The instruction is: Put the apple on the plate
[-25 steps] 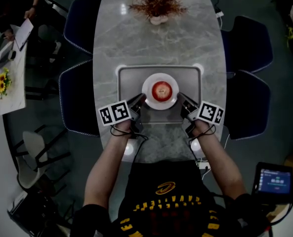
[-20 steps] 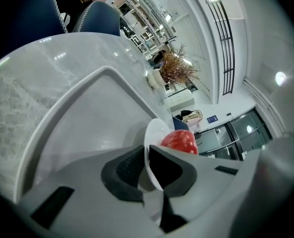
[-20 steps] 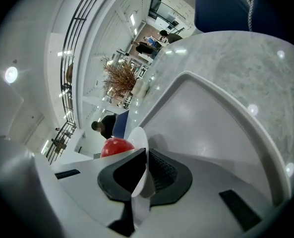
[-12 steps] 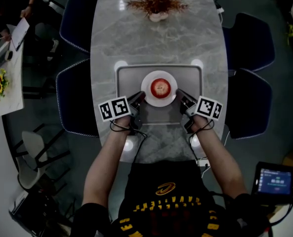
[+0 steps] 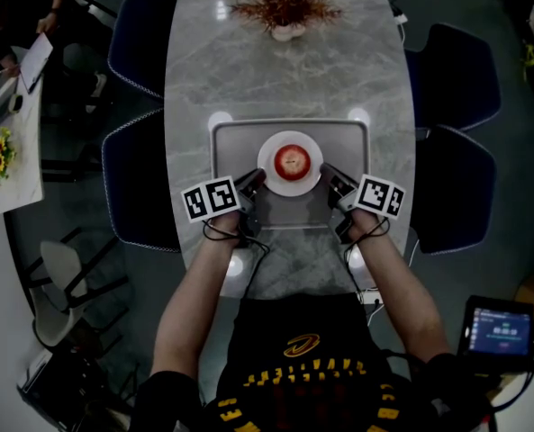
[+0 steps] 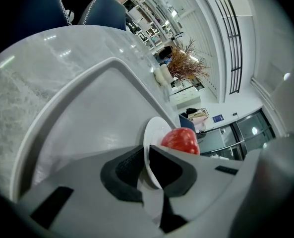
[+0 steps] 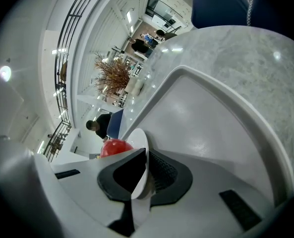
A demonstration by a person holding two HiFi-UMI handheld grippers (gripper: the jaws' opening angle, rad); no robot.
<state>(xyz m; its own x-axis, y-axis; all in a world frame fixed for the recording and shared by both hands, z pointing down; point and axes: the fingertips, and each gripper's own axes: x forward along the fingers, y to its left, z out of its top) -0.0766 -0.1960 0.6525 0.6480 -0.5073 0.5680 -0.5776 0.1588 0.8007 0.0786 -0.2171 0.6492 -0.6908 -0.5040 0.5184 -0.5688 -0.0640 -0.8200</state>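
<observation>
Red apple point(image 5: 292, 160) sits on round white plate point(image 5: 268, 151), mid grey rectangular tray point(image 5: 235, 142); left gripper point(image 5: 256, 180) and right gripper point(image 5: 329, 173) jaws each clamp opposite plate rims

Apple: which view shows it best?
Head view: the whole apple shows from above, centred on the plate in the tray. Left and right gripper views see the plate edge-on, so only part of the red apple shows past its rim.
</observation>
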